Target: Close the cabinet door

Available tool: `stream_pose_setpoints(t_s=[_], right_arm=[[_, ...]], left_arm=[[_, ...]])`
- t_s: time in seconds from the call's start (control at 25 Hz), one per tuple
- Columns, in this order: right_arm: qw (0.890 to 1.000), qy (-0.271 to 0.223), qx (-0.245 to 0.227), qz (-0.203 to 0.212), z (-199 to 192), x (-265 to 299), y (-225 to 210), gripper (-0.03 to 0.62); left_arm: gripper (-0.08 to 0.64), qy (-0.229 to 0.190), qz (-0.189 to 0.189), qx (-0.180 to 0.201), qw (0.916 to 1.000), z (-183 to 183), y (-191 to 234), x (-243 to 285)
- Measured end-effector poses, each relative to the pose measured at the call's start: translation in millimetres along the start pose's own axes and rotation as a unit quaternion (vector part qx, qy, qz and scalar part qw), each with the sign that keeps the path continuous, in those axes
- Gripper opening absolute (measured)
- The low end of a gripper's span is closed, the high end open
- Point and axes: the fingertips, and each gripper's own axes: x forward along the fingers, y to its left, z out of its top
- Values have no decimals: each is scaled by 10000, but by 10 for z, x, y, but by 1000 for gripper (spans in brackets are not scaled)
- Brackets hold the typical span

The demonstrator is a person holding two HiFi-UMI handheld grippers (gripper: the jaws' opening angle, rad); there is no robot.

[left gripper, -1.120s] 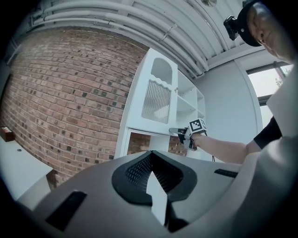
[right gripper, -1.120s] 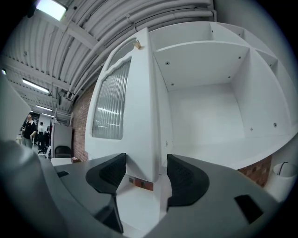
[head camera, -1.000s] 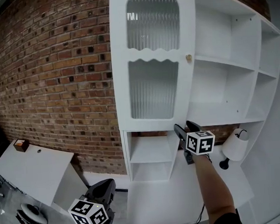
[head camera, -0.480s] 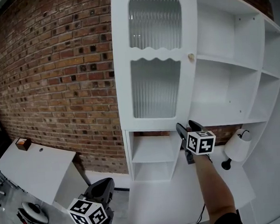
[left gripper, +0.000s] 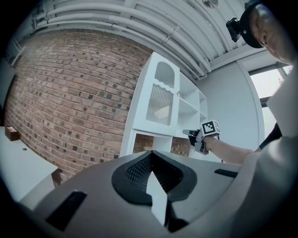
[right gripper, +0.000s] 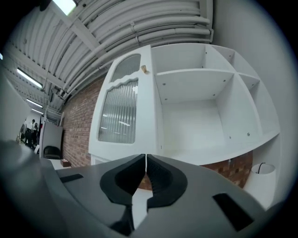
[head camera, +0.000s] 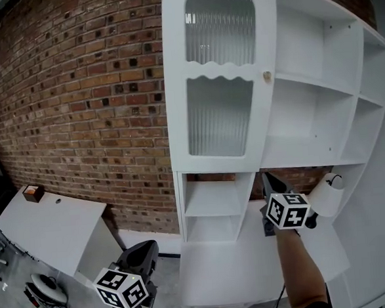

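Before a brick wall [head camera: 76,92], a white cabinet [head camera: 321,108] stands with its arched, ribbed-glass door [head camera: 220,82] over the left column. The door's small knob [head camera: 266,76] sits on the edge beside the bare shelves. From the right gripper view the door's edge shows its thickness and seems to stand a little out from the frame; how far cannot be told. The right gripper [head camera: 268,179], on an outstretched arm, is held below the door's lower right corner, clear of it and of the knob. Its jaws have just snapped together with nothing between them. The left gripper [head camera: 145,249] hangs low at the person's left, well apart from the cabinet, its jaws likewise pressed together and empty. A white lamp [head camera: 327,196] stands just right of the right gripper, and a white desk [head camera: 46,226] sits by the wall.
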Motion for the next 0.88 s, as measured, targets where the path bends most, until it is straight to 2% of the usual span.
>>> stream_pose_setpoints(t_s=[0.32,0.6,0.88], right_arm=[[9991,3,130,409,-108,-865,620,31],[9992,76,31,399,-337,-1670,1180,31],[9994,214,134,247,-567,-2316,1586,31]], left_arm=[[8,-18,-114,-20,9999,30,-73,-330],[8,23,-216,-120,9997,-79,-173,-697],[8,123,-368,-173,9991,-209,-198,-1132]])
